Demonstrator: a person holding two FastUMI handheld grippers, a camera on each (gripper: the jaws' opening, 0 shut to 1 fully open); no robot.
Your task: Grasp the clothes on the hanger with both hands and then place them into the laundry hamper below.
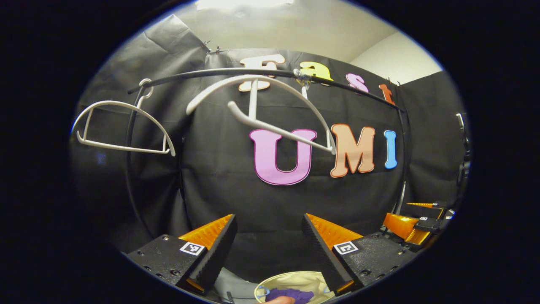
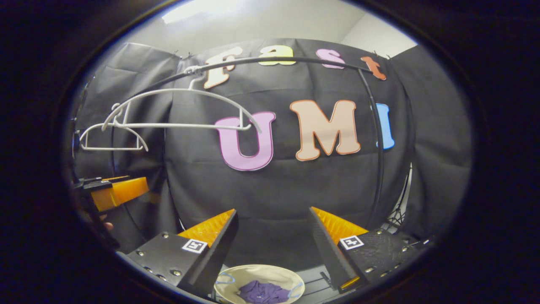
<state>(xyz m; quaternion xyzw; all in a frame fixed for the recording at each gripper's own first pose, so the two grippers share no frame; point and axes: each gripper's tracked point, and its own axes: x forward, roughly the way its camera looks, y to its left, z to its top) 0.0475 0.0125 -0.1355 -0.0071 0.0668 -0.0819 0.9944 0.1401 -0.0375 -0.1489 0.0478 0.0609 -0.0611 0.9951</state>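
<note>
— Below both grippers, what's there?
— A round cream hamper (image 2: 257, 276) holding crumpled purple clothes (image 2: 261, 292); bare white hangers (image 2: 181, 109) on the rail (image 1: 261, 75).
— Jaws?
— Left gripper (image 1: 269, 236) and right gripper (image 2: 273, 230) spread apart, empty.

Smooth white plastic hangers (image 2: 177, 107) hang from a thin, dark, slightly glossy rail (image 2: 274, 60) above the tool, against a matt, creased cloth wall (image 2: 274, 190). Below it, crumpled soft purple cloth (image 2: 262, 292) lies in a pale fabric hamper (image 2: 270, 272).
</note>
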